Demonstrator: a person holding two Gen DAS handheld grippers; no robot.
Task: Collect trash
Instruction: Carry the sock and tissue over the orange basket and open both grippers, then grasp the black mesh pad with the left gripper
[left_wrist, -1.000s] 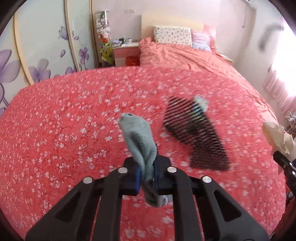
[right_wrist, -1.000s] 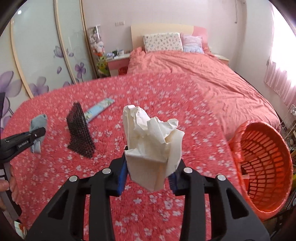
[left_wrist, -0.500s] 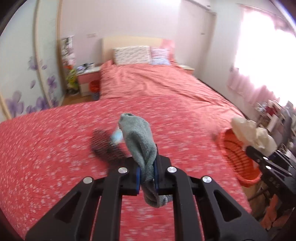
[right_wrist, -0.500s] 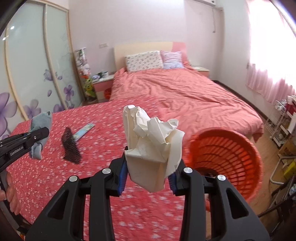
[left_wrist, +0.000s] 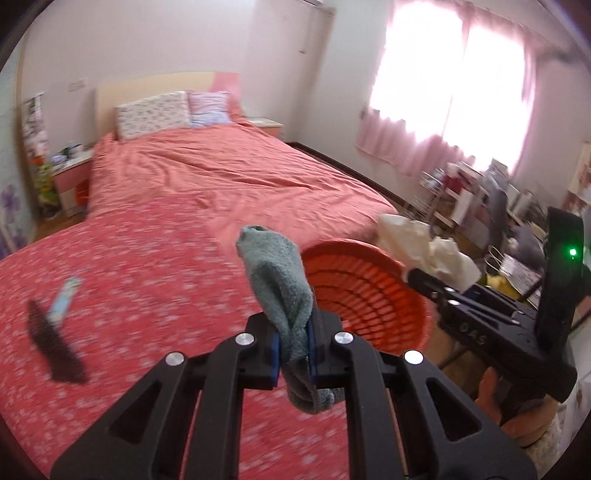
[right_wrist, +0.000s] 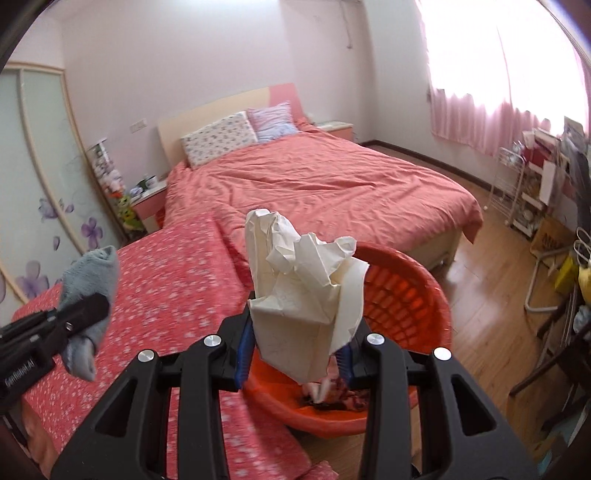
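The left gripper (left_wrist: 293, 354) is clenching a grey-green sock (left_wrist: 280, 291), its blue pads (left_wrist: 274, 356) pressing the cloth from both sides while the toe is sticking up and a short end is hanging below. The right gripper (right_wrist: 295, 350) is gripping a crumpled wad of cream paper (right_wrist: 303, 299) over the near rim of the orange basket (right_wrist: 413, 295), which is sitting on the floor at the right edge of the flowered bedspread (right_wrist: 173, 295) and is already holding some scraps. Farther left on the spread, a dark mesh piece (left_wrist: 55, 347) and a pale blue strip (left_wrist: 66, 297) are lying just beside each other. Beyond them, two pillows (right_wrist: 236, 134) are resting at the headboard.
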